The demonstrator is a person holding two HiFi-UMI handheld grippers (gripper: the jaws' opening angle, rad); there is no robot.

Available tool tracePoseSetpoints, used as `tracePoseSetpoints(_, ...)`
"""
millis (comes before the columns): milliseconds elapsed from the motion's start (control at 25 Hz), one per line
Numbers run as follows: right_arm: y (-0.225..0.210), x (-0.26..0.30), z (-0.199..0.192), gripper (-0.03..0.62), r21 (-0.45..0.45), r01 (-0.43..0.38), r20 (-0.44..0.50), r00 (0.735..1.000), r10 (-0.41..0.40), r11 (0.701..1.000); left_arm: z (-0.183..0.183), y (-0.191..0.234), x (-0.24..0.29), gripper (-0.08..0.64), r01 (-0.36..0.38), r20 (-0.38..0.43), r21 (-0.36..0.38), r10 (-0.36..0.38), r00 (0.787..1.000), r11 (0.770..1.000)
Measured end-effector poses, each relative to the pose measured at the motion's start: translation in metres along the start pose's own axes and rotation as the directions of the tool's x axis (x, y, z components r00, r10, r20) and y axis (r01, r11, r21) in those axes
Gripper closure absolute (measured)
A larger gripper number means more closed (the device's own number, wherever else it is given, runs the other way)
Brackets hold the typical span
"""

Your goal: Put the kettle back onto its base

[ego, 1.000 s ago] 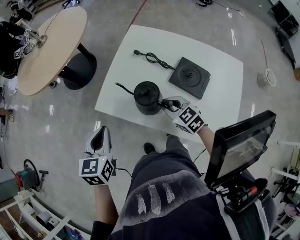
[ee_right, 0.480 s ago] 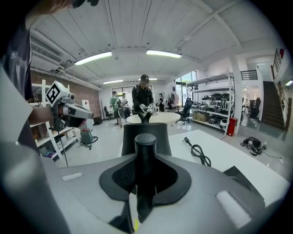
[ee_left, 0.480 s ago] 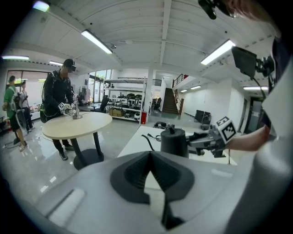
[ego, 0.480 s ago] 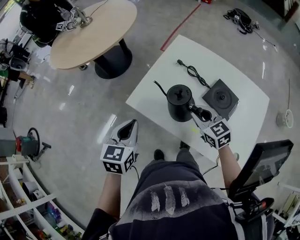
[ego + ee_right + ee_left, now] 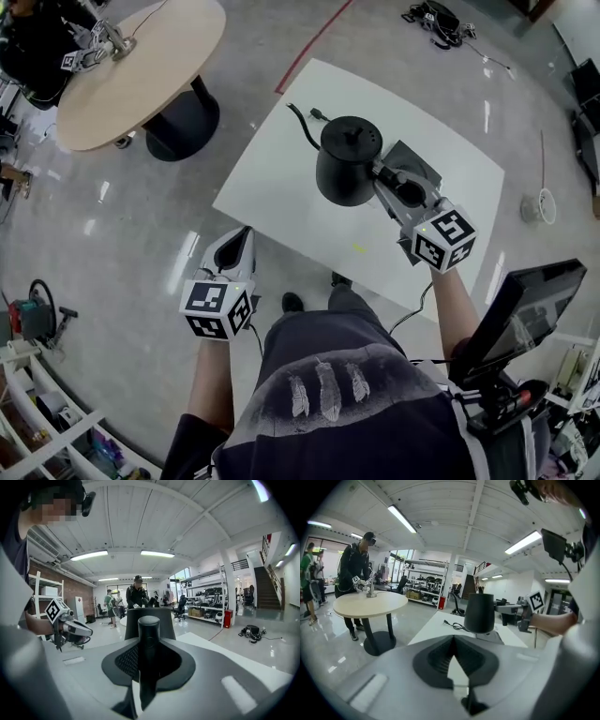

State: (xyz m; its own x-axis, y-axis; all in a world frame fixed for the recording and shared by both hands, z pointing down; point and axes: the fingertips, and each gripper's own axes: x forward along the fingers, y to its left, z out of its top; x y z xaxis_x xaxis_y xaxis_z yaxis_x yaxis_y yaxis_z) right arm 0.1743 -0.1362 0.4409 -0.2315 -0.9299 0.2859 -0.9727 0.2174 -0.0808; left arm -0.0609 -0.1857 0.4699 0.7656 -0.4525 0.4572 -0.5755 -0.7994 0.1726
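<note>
The black gooseneck kettle (image 5: 342, 164) hangs in the air above the white table (image 5: 272, 187), and its body hides most of the dark square base (image 5: 424, 171). My right gripper (image 5: 394, 187) is shut on the kettle's handle (image 5: 148, 644), which stands upright between the pads with the kettle body (image 5: 161, 620) just beyond. The left gripper (image 5: 242, 234) is off the table's near-left edge, over the floor, shut with nothing in it. From the left gripper view, the kettle (image 5: 479, 612) floats over the base (image 5: 496, 637) with the power cord (image 5: 454, 626) beside it.
A round wooden table (image 5: 131, 75) stands at the upper left, with a person (image 5: 356, 573) working at it. A dark screen on a stand (image 5: 525, 309) is at my right side. Shelving (image 5: 37, 422) fills the lower left corner. More people stand beyond the kettle (image 5: 136, 592).
The right gripper has lifted the kettle off the table and carried it toward the base. The left gripper has shifted only slightly, still shut.
</note>
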Motion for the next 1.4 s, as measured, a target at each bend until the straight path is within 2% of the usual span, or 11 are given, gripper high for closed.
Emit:
tracePoseSetpoints(320, -0.053, -0.018, 0.0, 0.534, 0.036, 0.135, 0.03, 0.99, -0.136, 0.99, 0.0, -0.011, 0.031, 0.561, 0.05, -0.019, 0.023, -0.05, 0.999, 0.998)
tracePoseSetpoints(520, -0.088, -0.031, -0.013, 0.535, 0.074, 0.187, 0.028, 0.981, -0.19, 0.98, 0.001, -0.019, 0.048, 0.561, 0.063, -0.046, 0.033, -0.061, 0.997, 0.997)
tracePoseSetpoints(880, -0.134, -0.045, -0.035, 0.535, 0.1, 0.233, 0.018, 0.972, -0.236, 0.967, 0.012, -0.045, 0.076, 0.561, 0.085, -0.082, 0.065, -0.08, 0.993, 0.994)
tracePoseSetpoints(1080, -0.154, -0.053, -0.057, 0.535, 0.131, 0.236, 0.007, 0.971, -0.239, 0.963, 0.01, -0.062, 0.083, 0.561, 0.067, -0.117, 0.089, -0.056, 0.992, 0.994)
tracePoseSetpoints(1400, -0.162, -0.06, -0.079, 0.535, 0.172, 0.253, 0.004, 0.966, -0.258, 0.952, 0.012, -0.071, 0.093, 0.561, 0.081, -0.147, 0.094, -0.067, 0.987, 0.992)
